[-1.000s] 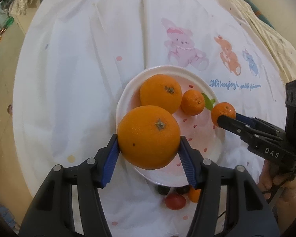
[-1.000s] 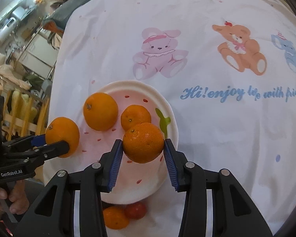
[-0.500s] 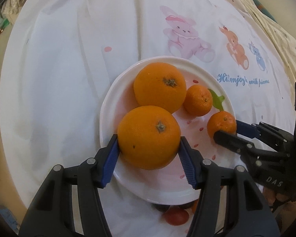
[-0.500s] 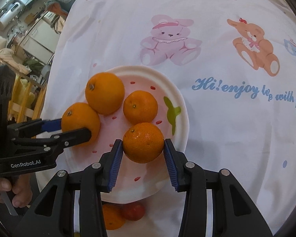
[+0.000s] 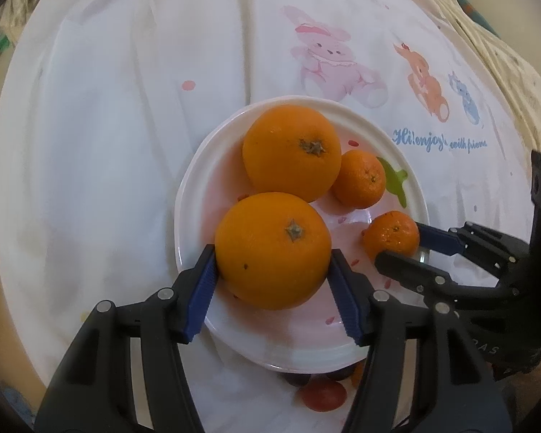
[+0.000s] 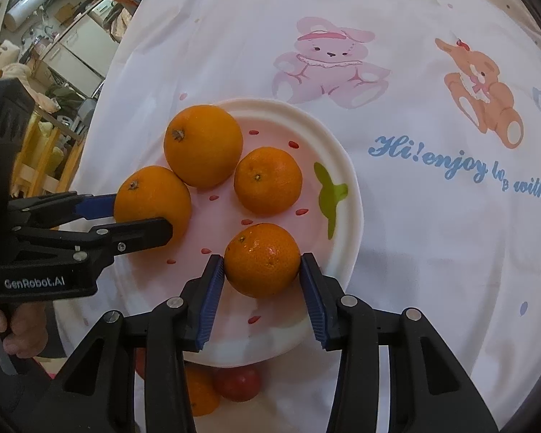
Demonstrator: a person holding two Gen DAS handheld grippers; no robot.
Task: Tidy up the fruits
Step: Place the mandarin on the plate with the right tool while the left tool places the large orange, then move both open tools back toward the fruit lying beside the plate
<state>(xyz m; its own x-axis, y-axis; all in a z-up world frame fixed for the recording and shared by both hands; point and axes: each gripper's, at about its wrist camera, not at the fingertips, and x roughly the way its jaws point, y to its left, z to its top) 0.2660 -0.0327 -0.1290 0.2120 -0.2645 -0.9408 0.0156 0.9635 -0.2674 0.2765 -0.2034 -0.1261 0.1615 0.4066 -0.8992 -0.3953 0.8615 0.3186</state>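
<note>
With two fruits already resting on the plate (image 6: 346, 166), my left gripper (image 5: 272, 281) clamps a large orange (image 5: 272, 250) and my right gripper (image 6: 261, 281) a mandarin (image 6: 262, 259) over it, unreleased, while a tomato (image 6: 237, 384) waits beyond the near rim.

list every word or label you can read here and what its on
"GenRobot.AI": white print on the black body of the left gripper, read in the right wrist view.
"Hi!enjoy" then "with", in blue script on the white tablecloth; the small word between them is unclear and the last word is cut off by the frame edge.
White letters on the right gripper body: too dark and partial to read.
</note>
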